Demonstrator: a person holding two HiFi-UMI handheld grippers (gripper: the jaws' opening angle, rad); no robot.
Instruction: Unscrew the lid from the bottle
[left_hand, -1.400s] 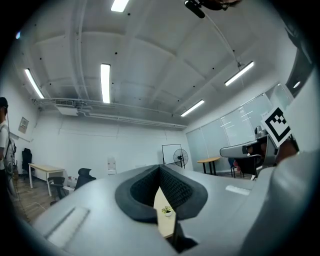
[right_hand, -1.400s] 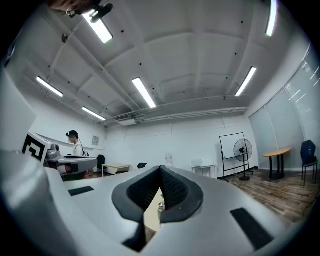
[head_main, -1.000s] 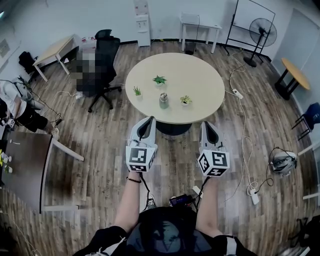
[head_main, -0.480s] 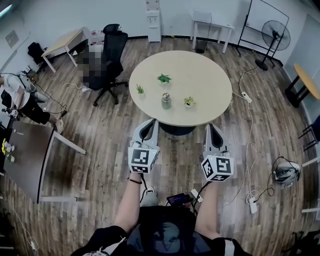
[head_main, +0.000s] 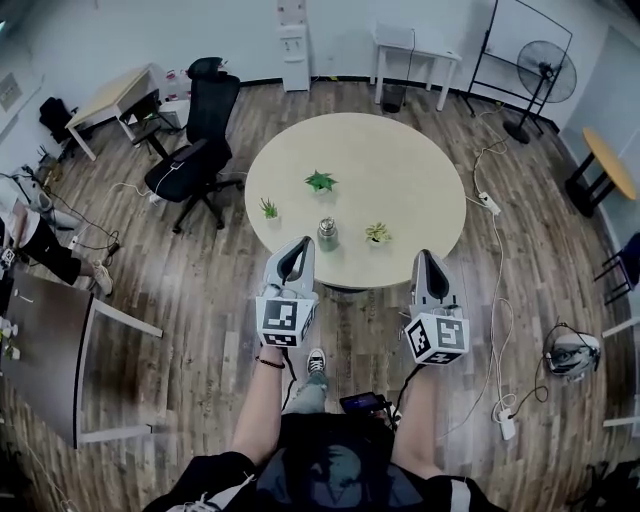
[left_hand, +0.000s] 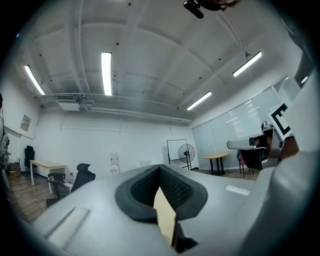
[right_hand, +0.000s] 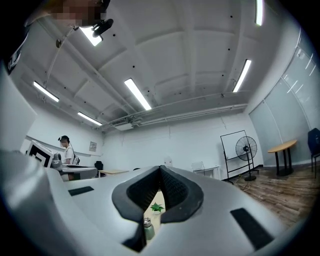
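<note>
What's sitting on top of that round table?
On the round beige table: a small grey metal bottle and three little green potted plants. The left hand-held gripper and right hand-held gripper cover bits of its near rim.

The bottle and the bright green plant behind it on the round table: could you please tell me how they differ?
The bottle is a tall, dull grey cylinder with its lid on; the plant is low, bright green and spreads its leaves. The bottle stands nearer the person's edge of the table; the plant sits closer to the middle. Both stand on the table, apart from each other.
</note>
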